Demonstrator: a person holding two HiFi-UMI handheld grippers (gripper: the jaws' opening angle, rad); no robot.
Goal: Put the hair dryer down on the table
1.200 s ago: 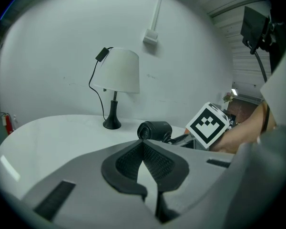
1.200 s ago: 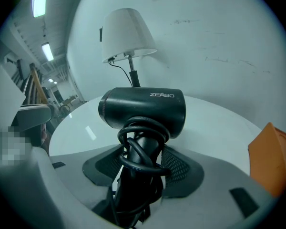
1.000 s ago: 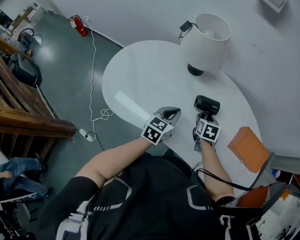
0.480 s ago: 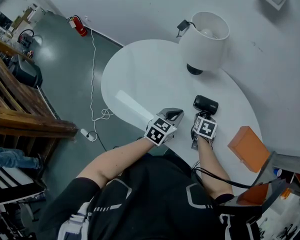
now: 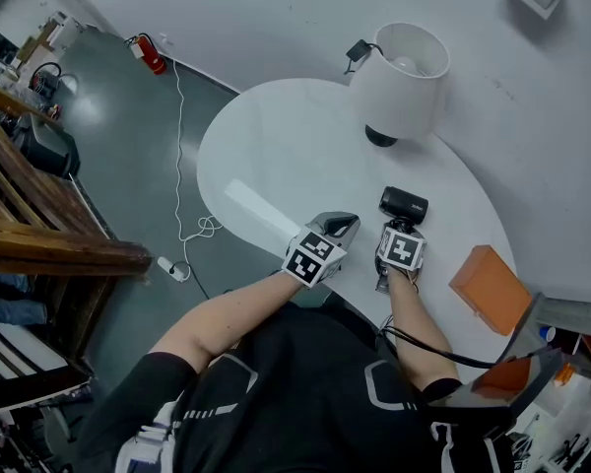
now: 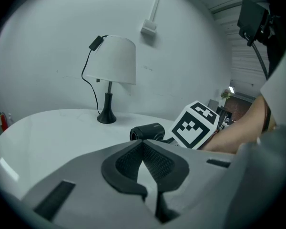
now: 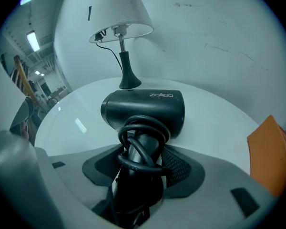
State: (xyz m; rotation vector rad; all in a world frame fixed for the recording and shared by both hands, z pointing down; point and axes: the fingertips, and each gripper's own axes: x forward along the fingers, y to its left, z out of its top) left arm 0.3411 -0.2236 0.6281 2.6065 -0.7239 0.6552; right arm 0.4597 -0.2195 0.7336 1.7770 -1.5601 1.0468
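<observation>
My right gripper (image 7: 143,171) clamps the hair dryer (image 7: 145,109) by its handle; released upright, the heavy barrel ahead may topple. My left gripper (image 6: 145,165) is pinched together, empty.

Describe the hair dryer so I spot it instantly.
On the round white table, look on the near side of the white lamp. The hair dryer is in the right gripper: stubby, black, cord coiled round its handle, unlike the flat orange box nearby.

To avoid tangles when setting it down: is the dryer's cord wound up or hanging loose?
Wound up. The cord coils around the dryer's handle, gripped by the right tongs.
</observation>
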